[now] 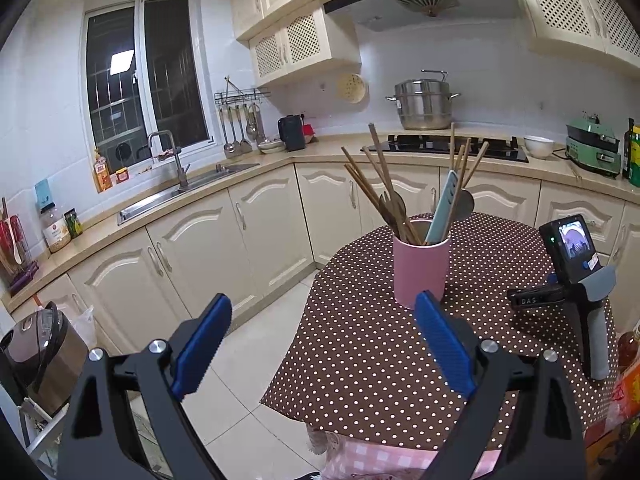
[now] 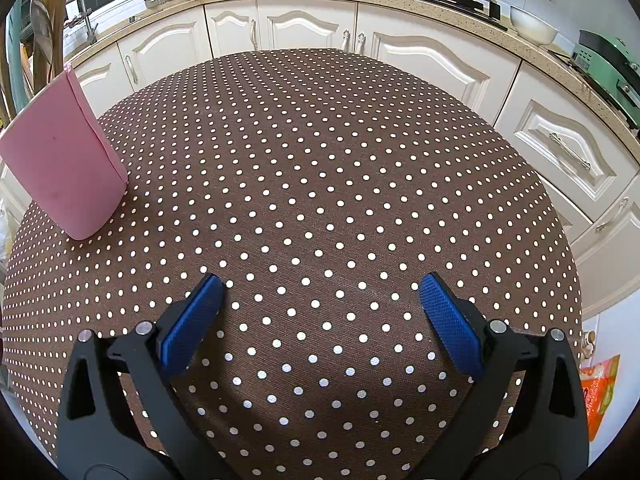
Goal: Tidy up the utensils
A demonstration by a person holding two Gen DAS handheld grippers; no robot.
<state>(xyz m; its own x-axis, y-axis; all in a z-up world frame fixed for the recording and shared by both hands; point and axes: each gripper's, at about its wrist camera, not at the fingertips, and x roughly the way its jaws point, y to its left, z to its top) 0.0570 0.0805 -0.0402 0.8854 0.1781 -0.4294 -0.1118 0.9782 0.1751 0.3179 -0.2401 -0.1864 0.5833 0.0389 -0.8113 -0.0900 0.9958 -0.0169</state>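
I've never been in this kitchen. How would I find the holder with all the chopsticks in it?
Look for the round table with the brown polka-dot cloth in the middle of the kitchen. On it stands a pink cylindrical holder, upright, with wooden chopsticks and a pale blue utensil sticking out. It is the only pink thing on the cloth.
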